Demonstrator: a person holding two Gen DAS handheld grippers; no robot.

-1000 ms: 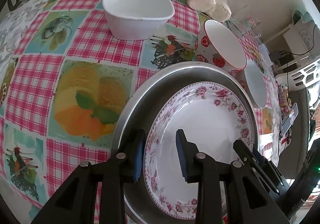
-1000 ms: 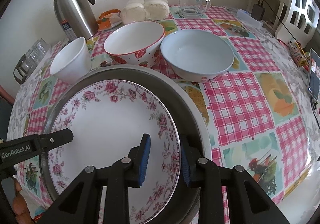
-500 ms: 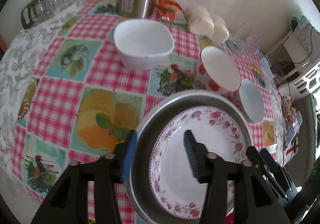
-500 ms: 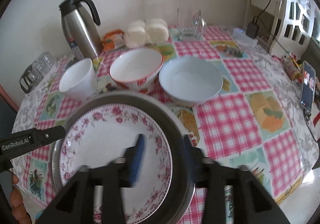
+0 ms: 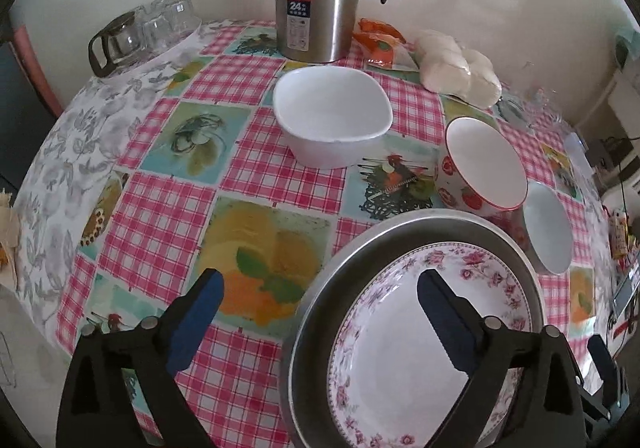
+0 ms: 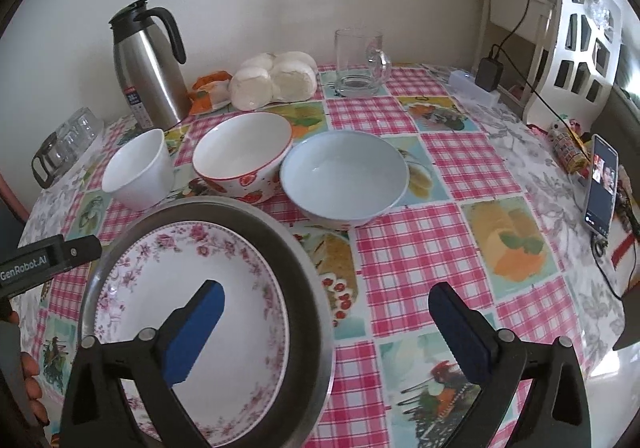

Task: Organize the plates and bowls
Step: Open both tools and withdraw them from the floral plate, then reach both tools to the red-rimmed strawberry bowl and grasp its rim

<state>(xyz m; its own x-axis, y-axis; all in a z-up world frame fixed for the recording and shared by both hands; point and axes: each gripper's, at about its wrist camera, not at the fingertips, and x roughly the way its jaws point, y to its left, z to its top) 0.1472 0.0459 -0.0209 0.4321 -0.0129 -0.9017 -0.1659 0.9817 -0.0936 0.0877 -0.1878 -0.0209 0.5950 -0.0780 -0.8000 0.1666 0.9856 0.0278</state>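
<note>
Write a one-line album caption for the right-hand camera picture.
Open right gripper above a flowered plate nested in a metal tray, three bowls waiting behind.

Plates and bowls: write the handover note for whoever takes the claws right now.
Left claw: open, holds nothing; jaws just opened.
Right claw: open, holds nothing; jaws just opened.
Floral plate lies in the metal tray at the table's near edge.
White bowl, strawberry bowl and pale blue bowl stand apart in a row behind it.
Done: plate in tray.
Left: the three bowls, probably to stack.
</note>
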